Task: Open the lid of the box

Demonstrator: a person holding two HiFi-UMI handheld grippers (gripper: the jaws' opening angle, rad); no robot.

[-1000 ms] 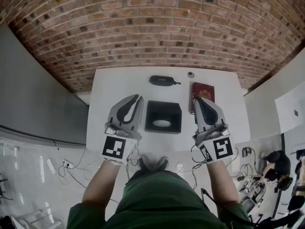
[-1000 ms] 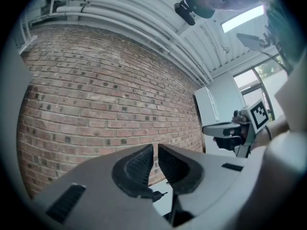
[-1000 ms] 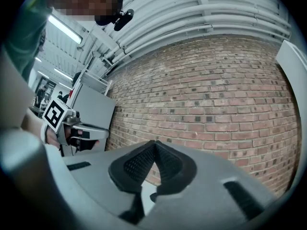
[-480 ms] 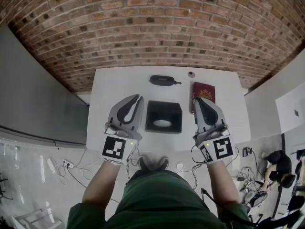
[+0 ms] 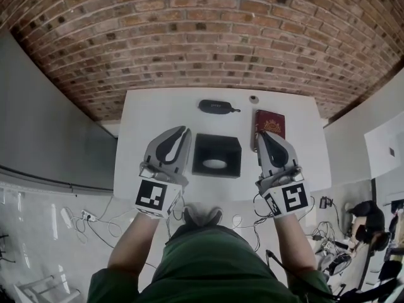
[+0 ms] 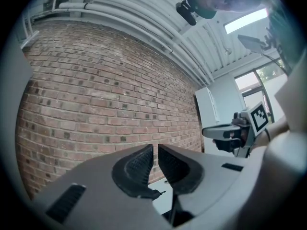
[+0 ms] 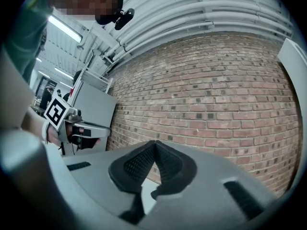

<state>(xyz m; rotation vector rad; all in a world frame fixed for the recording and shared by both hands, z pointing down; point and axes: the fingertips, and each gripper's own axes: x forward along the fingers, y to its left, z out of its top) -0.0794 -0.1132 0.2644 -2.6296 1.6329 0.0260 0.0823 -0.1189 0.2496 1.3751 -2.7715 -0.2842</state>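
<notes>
A black square box with a pale oval on its top sits in the middle of the white table. My left gripper is held above the table just left of the box, shut and empty. My right gripper is to the box's right, over the near end of a dark red book, also shut with nothing in it. Both grippers tilt upward: in the left gripper view the pads nearly touch against the brick wall, and in the right gripper view the pads meet at their tips.
A dark red book lies right of the box. A black oblong case and a small round grey object lie at the table's far side. A brick wall stands behind the table. Cables and gear litter the floor.
</notes>
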